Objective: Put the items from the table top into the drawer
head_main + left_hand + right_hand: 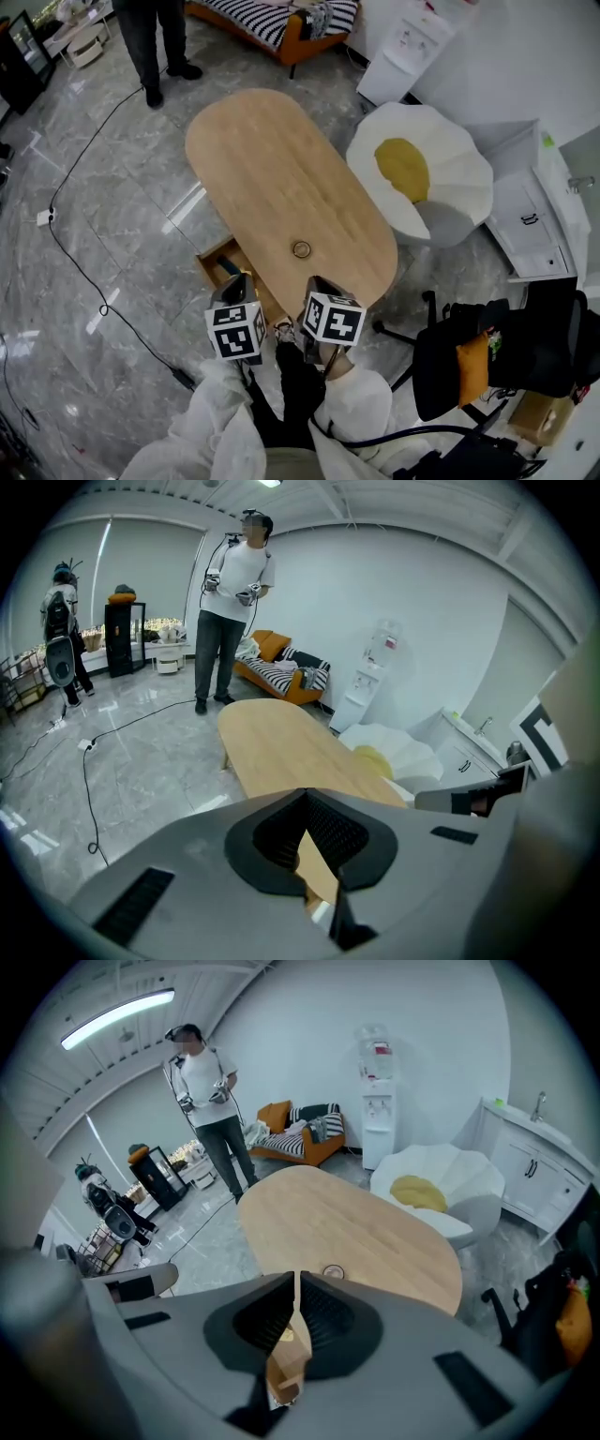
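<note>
Small, perhaps ring-shaped item [301, 249] on table [272, 169]

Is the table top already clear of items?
No: the head view shows one small ring-shaped item lying on the table, near the end closest to the person.

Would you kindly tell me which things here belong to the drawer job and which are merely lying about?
Job: small round item, wooden table, open drawer.
Lying about: egg-shaped seat, striped sofa, water dispenser, office chair.
</note>
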Demonstrator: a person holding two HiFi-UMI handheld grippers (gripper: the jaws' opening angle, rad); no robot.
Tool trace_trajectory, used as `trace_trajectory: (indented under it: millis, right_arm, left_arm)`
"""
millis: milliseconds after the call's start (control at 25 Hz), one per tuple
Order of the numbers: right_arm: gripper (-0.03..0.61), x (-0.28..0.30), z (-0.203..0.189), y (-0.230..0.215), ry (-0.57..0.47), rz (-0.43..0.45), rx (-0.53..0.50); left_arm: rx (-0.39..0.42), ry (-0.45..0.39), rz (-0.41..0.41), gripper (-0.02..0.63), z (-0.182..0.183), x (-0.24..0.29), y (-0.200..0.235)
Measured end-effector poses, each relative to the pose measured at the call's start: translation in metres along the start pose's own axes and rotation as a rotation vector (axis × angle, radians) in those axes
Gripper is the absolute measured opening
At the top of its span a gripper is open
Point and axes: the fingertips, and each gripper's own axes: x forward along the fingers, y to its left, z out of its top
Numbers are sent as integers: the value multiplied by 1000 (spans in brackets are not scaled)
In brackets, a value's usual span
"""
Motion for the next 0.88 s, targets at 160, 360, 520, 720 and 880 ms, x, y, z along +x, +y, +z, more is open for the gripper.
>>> trace_trajectory:
  millis: [160, 360, 520, 720, 880]
  right_arm:
    - [76, 20, 9, -21, 20, 15, -13]
    - [77, 67, -3, -48, 60, 32, -24]
    - [76, 119, -16, -75, 88, 43, -12]
    - [77, 168, -35, -96, 118, 74, -26]
    - [77, 197, -35, -106, 135, 85, -44]
  left_arm:
    - [-20, 10, 26, 0, -2, 28, -8]
    - [-35, 34, 54, 0, -25, 71, -9]
    - [-57, 60, 76, -1, -53, 125, -5]
    - [-69, 99, 98, 0, -83, 169, 2]
    - [-49, 131, 97, 0, -95, 197, 2]
